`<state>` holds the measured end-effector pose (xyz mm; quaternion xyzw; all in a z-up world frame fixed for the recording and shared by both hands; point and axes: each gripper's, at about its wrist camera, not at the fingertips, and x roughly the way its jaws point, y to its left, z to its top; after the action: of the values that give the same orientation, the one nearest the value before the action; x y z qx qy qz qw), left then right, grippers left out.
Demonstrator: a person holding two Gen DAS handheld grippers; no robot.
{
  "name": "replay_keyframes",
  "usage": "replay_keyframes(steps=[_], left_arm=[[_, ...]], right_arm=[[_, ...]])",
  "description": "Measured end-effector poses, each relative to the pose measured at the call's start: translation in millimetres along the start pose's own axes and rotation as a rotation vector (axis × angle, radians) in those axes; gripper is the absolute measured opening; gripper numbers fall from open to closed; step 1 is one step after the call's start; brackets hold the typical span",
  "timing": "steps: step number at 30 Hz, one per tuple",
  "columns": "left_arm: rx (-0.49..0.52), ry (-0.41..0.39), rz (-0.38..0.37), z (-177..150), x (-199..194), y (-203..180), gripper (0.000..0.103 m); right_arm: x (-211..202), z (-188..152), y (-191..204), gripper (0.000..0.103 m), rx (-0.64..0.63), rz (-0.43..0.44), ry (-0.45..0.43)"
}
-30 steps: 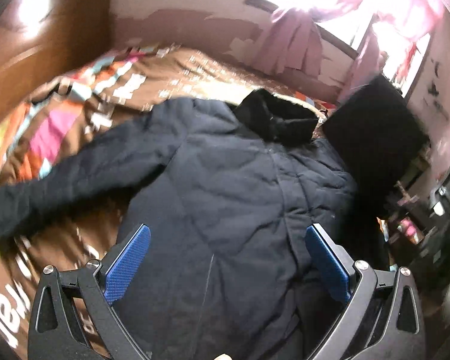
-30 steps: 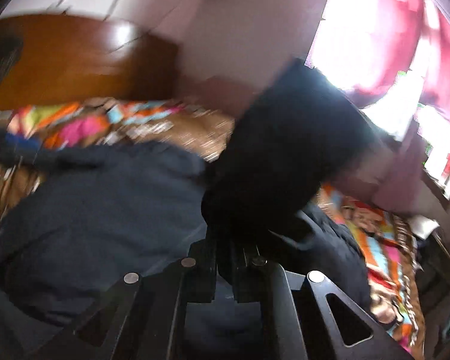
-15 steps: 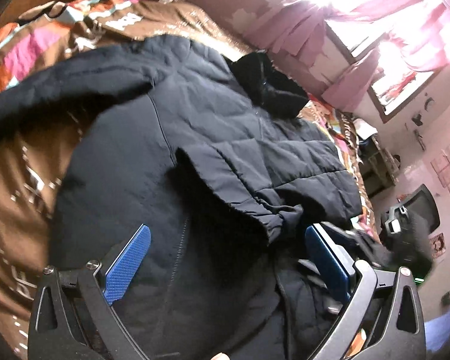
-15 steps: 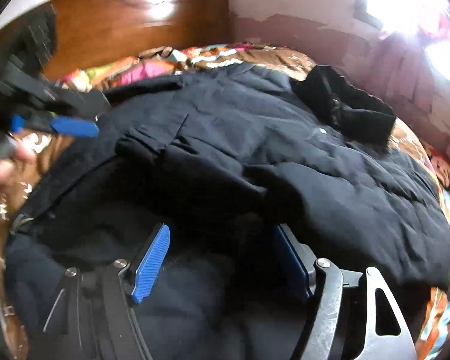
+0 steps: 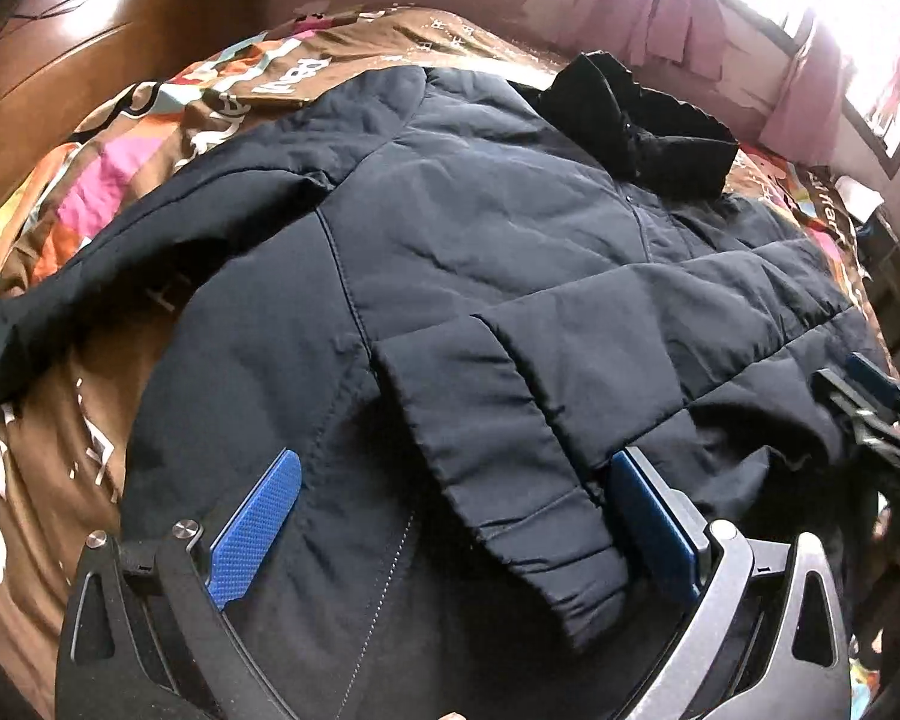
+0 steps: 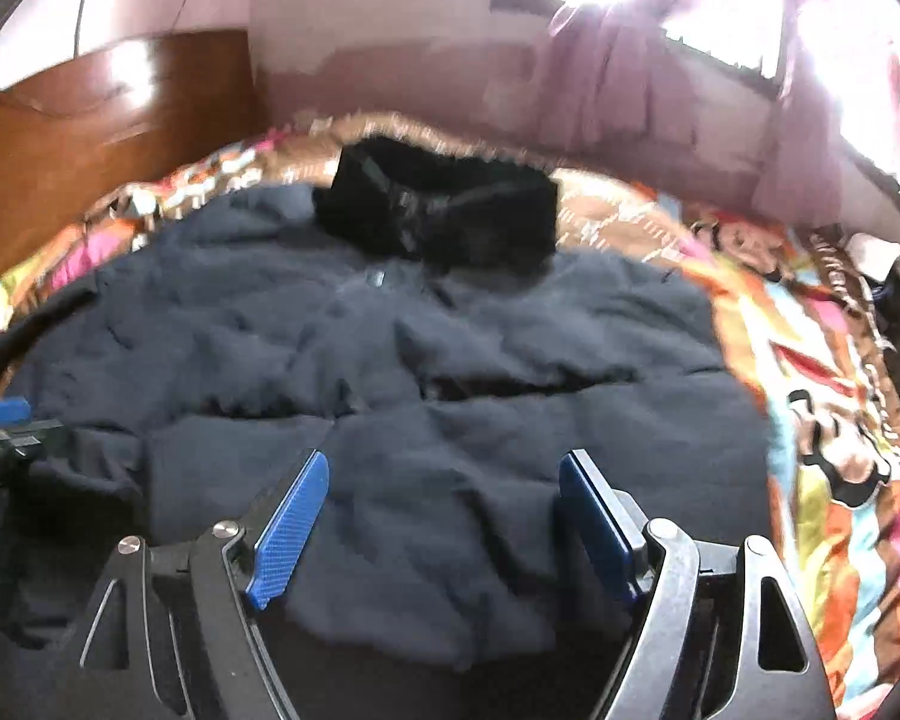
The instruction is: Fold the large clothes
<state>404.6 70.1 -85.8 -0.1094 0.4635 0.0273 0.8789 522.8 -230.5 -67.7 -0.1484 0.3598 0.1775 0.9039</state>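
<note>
The jacket [image 5: 480,252] on the bed [image 5: 78,192] looks soft, bulky, probably slippery; grip its far-left sleeve [image 5: 150,240]. Both grippers' fingers [image 5: 255,534] [image 6: 288,531] gape empty, the right's just opened.

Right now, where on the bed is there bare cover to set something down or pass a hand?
Bare bedspread shows below the outstretched sleeve, beside the jacket. Another strip runs along the jacket's other side. A narrow band lies behind the black collar, toward the wall. The middle is crowded: the folded sleeve lies across the jacket.
</note>
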Motion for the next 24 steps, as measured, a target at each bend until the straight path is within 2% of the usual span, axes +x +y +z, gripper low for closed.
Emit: replay_keyframes(steps=[5, 8, 12, 15, 18, 21, 23, 24], left_arm=[[0.046, -0.018, 0.011, -3, 3, -6, 0.101], [0.054, -0.046, -0.032, -6, -5, -4, 0.101], [-0.030, -0.096, -0.151, -14, -27, 24, 0.101], [-0.103, -0.140, -0.183, -15, -40, 54, 0.101], [-0.193, -0.165, -0.152, -13, -47, 93, 0.101], [-0.317, -0.149, -0.096, -10, -49, 143, 0.101], [-0.409, -0.150, -0.037, -9, -52, 178, 0.101], [-0.462, -0.155, 0.024, -8, -55, 197, 0.101]], right_arm=[[24, -17, 10, 0.080, -0.027, -0.045, 0.014], [27, -19, 9, 0.080, -0.027, -0.049, 0.009], [26, -23, 8, 0.083, -0.028, -0.056, -0.006], [24, -26, 8, 0.089, -0.017, -0.070, -0.037], [18, -27, 8, 0.092, -0.012, -0.075, -0.065], [9, -27, 7, 0.092, 0.001, -0.070, -0.087], [3, -24, 10, 0.092, 0.000, -0.072, -0.089], [-1, -21, 14, 0.092, -0.002, -0.075, -0.085]])
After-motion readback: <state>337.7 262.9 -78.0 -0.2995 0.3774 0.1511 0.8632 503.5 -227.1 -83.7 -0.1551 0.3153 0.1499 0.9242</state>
